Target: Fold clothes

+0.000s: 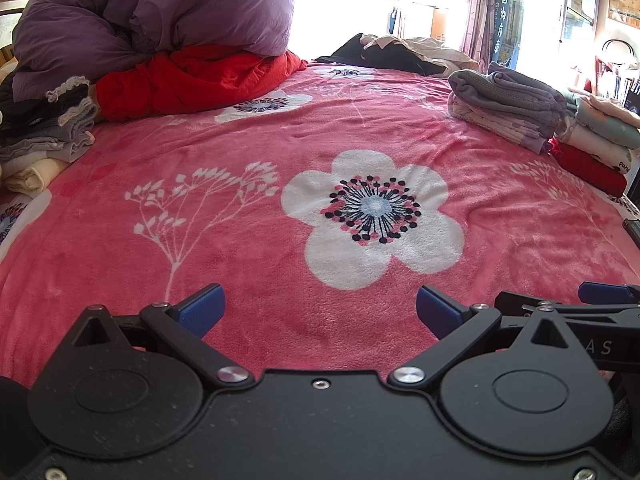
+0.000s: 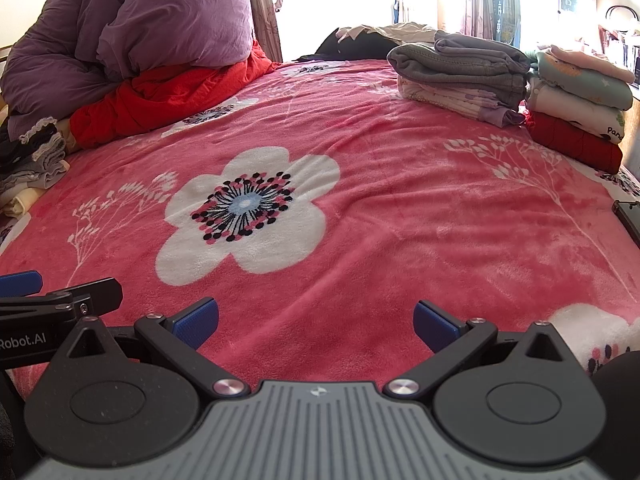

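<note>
Both grippers hover low over a pink flowered blanket (image 1: 280, 128) near its front edge. My left gripper (image 1: 320, 310) stands open, nothing between its blue pads. My right gripper (image 2: 316, 322) is open too and holds nothing. Each shows at the other view's edge. A folded stack topped by a grey garment (image 1: 508, 98) (image 2: 460, 66) lies at the right, beside a second stack of pale clothes on a red one (image 1: 592, 144) (image 2: 576, 108). Unfolded dark and cream clothes (image 1: 400, 50) (image 2: 372, 38) lie at the far end. Another folded pile (image 1: 48, 128) (image 2: 32, 156) sits at the left edge.
A purple quilt (image 1: 152, 12) (image 2: 132, 24) rests on a red one (image 1: 192, 80) (image 2: 160, 96) at the far left. A dark flat device (image 2: 628, 220) lies at the right edge of the bed. Bright windows with curtains stand behind; shelves are at the right.
</note>
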Motion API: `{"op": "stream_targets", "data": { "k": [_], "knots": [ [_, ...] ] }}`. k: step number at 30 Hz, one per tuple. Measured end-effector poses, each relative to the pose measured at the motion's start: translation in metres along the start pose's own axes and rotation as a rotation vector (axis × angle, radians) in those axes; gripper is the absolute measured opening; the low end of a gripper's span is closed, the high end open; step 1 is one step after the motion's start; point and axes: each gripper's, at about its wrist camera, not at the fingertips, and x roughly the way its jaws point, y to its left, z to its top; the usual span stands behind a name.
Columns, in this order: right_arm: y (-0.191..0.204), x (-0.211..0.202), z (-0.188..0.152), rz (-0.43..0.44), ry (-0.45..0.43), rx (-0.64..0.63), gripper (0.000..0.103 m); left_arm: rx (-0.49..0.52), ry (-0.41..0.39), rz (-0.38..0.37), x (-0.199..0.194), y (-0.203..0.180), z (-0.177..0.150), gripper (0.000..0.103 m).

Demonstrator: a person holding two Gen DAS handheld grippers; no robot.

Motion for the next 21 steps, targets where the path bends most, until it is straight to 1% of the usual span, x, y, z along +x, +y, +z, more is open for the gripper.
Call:
{"op": "stream_targets", "data": {
  "k": [15, 21],
  "knots": [
    [-0.0002, 0.001, 0.0002, 0.0, 0.004, 0.0, 0.103, -0.001, 0.002, -0.003, 0.0002, 0.0007, 0.0003, 0.103],
    [-0.0046, 0.0037, -0.0001, 0.021, 0.02, 0.024, 0.103, -0.015, 0.008, -0.017, 0.0015, 0.0025, 0.0008, 0.103]
  ]
}}
